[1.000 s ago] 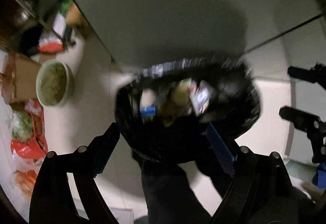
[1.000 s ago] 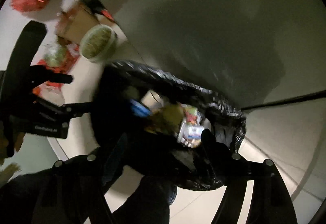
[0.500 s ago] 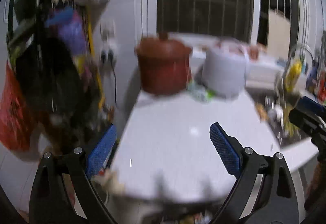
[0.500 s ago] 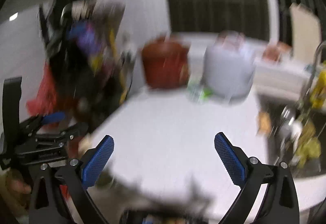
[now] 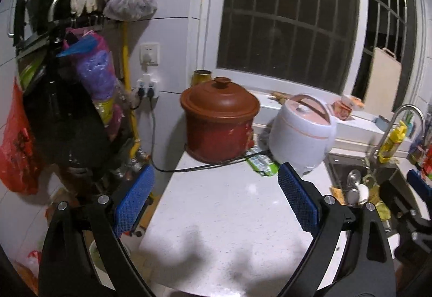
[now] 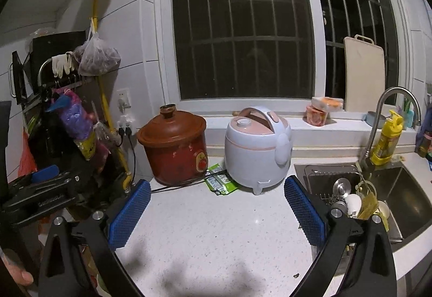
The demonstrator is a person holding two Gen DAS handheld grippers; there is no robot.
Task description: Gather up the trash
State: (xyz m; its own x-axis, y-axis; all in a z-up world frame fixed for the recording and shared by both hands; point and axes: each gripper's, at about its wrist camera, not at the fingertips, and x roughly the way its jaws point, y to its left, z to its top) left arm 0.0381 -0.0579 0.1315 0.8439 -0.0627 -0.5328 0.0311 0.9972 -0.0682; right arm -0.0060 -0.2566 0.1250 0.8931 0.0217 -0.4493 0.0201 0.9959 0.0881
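A green and white wrapper point(image 6: 220, 180) lies flat on the white counter point(image 6: 216, 229) between the brown crock pot point(image 6: 174, 147) and the white rice cooker point(image 6: 257, 147); it also shows in the left wrist view point(image 5: 263, 162). My left gripper point(image 5: 216, 198) is open and empty above the counter's near left part. My right gripper point(image 6: 214, 212) is open and empty above the counter, short of the wrapper. The left gripper also shows at the left edge of the right wrist view point(image 6: 40, 186).
A black power cord point(image 6: 183, 183) runs across the counter beside the wrapper. A sink point(image 6: 378, 197) with dishes and a tap point(image 6: 383, 118) is at the right. Hanging bags point(image 5: 94, 73) and a rack stand left of the counter. A cutting board point(image 6: 364, 75) leans on the windowsill.
Both grippers swung up from looking down into a black trash bag on the floor and now face the kitchen counter. Both stay open and empty.
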